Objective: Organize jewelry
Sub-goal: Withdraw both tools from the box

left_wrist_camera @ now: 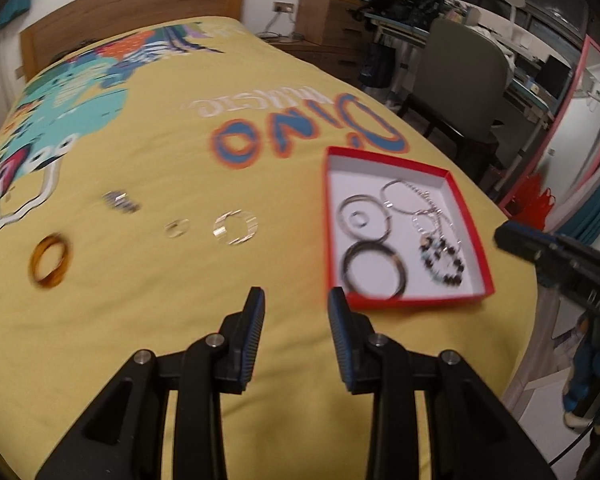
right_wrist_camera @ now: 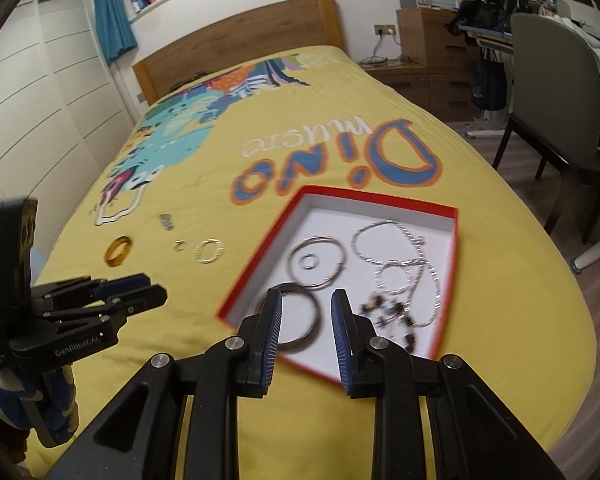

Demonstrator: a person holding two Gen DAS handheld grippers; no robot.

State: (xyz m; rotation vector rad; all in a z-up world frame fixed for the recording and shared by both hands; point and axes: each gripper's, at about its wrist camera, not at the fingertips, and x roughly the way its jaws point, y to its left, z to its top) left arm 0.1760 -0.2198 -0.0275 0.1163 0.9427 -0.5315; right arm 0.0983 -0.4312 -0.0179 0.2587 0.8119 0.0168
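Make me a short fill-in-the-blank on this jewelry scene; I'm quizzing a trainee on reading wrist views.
1. The amber ring lies on the ____ bedspread.
2. The beaded bracelet lies inside the ____-rimmed box.
3. The left gripper holds ____ between its fingers.
4. The large word printed on the bedspread reads ____.

Missing words: yellow; red; nothing; Dino

Your left gripper point(left_wrist_camera: 296, 312) hangs over the yellow bedspread point(left_wrist_camera: 180, 320), jaws apart, nothing between them.
Beside it lies the red box point(left_wrist_camera: 472, 220) holding bangles; an amber ring point(left_wrist_camera: 52, 260) and silver rings point(left_wrist_camera: 236, 227) lie loose.
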